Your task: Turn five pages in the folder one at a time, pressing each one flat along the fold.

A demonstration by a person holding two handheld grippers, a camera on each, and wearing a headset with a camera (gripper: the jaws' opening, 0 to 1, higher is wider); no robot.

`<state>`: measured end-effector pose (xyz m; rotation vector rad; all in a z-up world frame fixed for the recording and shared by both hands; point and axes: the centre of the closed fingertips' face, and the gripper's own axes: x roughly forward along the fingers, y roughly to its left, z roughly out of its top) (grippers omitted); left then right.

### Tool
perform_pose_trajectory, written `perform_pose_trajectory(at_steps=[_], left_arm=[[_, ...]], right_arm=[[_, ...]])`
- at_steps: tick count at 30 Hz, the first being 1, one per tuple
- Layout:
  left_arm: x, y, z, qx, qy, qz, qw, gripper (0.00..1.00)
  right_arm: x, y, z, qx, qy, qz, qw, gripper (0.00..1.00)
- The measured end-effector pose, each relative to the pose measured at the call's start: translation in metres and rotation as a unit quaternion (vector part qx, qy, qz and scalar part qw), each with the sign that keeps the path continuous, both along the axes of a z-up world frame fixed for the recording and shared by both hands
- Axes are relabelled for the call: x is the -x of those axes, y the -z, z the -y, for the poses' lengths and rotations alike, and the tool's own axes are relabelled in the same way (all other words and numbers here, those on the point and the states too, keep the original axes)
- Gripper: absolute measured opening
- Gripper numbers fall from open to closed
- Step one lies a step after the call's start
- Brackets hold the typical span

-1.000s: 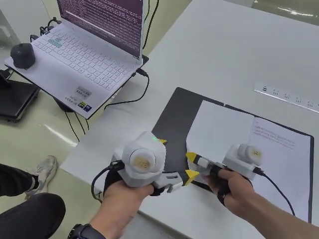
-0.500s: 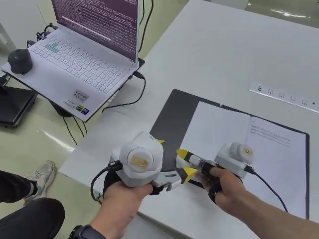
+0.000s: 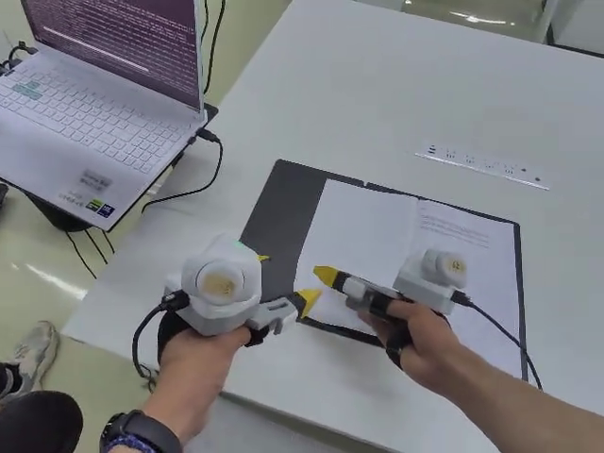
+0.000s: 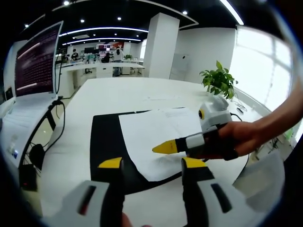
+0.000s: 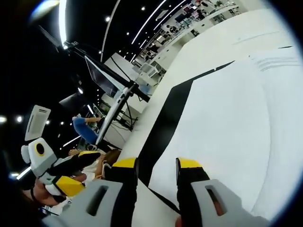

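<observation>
The black folder [image 3: 280, 215] lies open on the white table. A blank white page [image 3: 363, 231] lies flat on its left half, and a page with printed text [image 3: 467, 260] lies on the right half. My left gripper [image 3: 285, 279] is open just off the folder's near left corner, with nothing between its yellow tips [image 4: 151, 164]. My right gripper [image 3: 324, 276] points left, low over the blank page's near left corner [image 4: 165, 147]. Its jaws stand a little apart [image 5: 156, 165], over the page [image 5: 227, 109] and black cover [image 5: 163, 118].
An open laptop [image 3: 104, 104] stands on a raised stand at the left, and its cables [image 3: 189, 184] run along the table's left edge. A white power strip [image 3: 481, 162] lies behind the folder. The table's near edge runs just below both hands.
The head camera has swung, so the whole scene sits further left and up. Both grippers stay by the folder's near left corner, the right tip a little further over the blank page.
</observation>
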<state>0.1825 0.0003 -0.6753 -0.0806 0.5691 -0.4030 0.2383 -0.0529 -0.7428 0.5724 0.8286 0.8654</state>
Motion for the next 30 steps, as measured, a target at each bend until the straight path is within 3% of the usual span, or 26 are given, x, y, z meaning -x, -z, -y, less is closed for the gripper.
perform_pose_trajectory(at_steps=[11,14,22,26,28,30], left_arm=[[-0.01,0.035,0.004,-0.008,0.014,-0.041,0.999,0.3],[-0.015,0.04,0.007,-0.006,0.019,-0.047,0.9987,0.25],[-0.023,0.061,0.016,-0.014,0.035,-0.069,0.9969,0.17],[-0.024,0.07,0.02,-0.003,0.032,-0.081,0.9962,0.13],[-0.027,0.073,0.021,0.021,0.012,-0.085,0.9961,0.1],[-0.028,0.077,0.022,0.022,0.012,-0.086,0.996,0.08]], right_arm=[[0.005,-0.001,0.047,0.015,0.043,0.005,0.9989,0.26],[0.01,0.002,0.058,0.036,0.045,0.014,0.9983,0.26],[0.023,0.007,0.082,0.032,0.074,0.005,0.9967,0.26],[0.029,0.007,0.09,0.035,0.079,0.003,0.9962,0.25],[0.031,0.008,0.094,0.032,0.084,0.002,0.9959,0.23],[0.031,0.007,0.097,0.029,0.091,0.0,0.9954,0.22]])
